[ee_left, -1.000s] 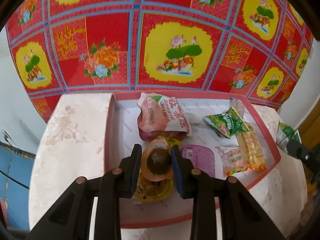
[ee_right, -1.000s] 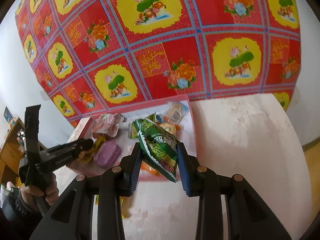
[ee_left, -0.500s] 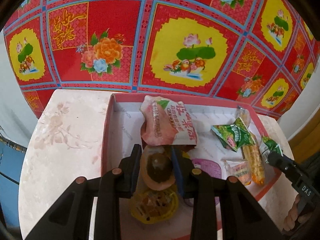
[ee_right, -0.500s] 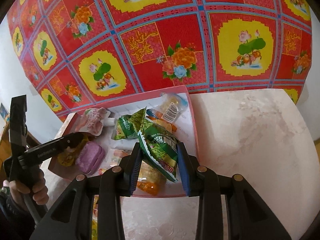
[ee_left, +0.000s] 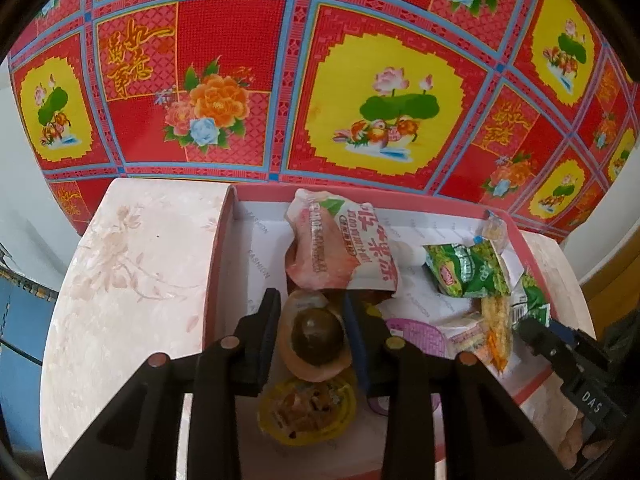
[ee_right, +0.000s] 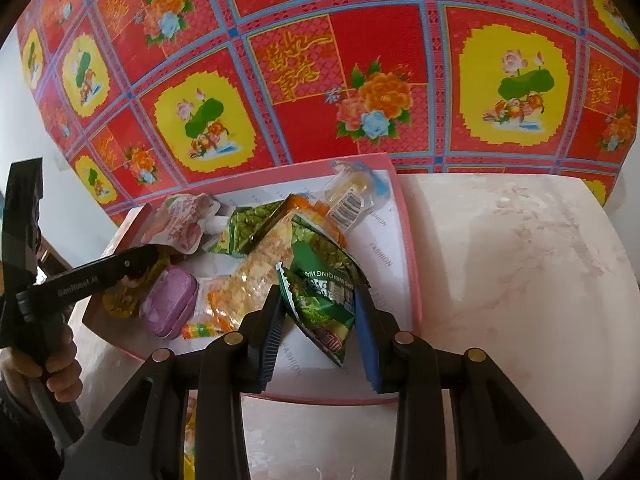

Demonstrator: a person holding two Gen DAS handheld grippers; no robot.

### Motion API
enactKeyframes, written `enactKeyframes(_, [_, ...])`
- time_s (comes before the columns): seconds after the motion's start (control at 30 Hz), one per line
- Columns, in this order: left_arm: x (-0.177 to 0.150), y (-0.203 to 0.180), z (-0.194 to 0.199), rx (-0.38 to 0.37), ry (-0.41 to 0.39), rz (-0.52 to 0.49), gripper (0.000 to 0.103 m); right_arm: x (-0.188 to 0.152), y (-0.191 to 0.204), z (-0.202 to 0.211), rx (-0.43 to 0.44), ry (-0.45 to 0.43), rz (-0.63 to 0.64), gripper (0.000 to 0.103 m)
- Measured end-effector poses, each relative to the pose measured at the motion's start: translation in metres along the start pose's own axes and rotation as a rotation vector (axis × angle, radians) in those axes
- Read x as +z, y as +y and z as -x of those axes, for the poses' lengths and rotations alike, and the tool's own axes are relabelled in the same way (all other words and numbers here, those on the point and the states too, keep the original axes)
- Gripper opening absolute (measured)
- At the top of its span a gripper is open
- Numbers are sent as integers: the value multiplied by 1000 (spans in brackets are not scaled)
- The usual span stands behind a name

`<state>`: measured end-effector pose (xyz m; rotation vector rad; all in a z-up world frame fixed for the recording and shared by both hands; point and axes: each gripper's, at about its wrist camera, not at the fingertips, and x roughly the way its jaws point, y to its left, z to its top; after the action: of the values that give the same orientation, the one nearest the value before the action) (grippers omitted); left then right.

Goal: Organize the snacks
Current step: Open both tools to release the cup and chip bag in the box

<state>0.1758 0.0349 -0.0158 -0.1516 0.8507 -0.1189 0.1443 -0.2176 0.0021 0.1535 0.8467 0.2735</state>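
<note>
Largest first: pale floral table point(ee_left: 132, 276) bearing a pink-rimmed tray point(ee_left: 218, 276), set against a red patterned cloth point(ee_left: 280, 92). Judged well along, most visible snacks already lying inside that tray: pink-and-white pouch point(ee_left: 340, 252) at the back, green packet point(ee_left: 466, 272) and orange-yellow wafer pack point(ee_left: 496, 324) toward the right rim, purple case point(ee_right: 170, 306) and yellow jelly cup point(ee_left: 308, 408) nearer the front. Two items not yet let go, both over the tray. Left tool point(ee_left: 312, 320) opening around a brown round snack in its peach wrapper point(ee_left: 316, 336), wrapper between the jaws, pads seemingly no longer pressing, just above the jelly cup. Right tool point(ee_right: 320, 320) clamped narrow on a second green snack bag point(ee_right: 324, 296), hanging over the tray's near right corner. Left to do: releasing that bag, then perhaps tidying the heap. Anything off-tray: cannot tell.
</note>
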Motion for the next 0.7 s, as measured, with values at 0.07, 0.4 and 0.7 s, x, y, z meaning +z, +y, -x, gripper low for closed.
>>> enactKeyframes(0.07, [0,-1,0,16,1,-7,38,0,1,-1,-4,5,7,35])
enactKeyframes(0.4, [-4,1,25,31,-20,9,47,3,-3,-1,26,31,-16,36])
enactKeyframes(0.7, [-15,-7,54,10,-45,12,49,2,4,18,25,-14,8,55])
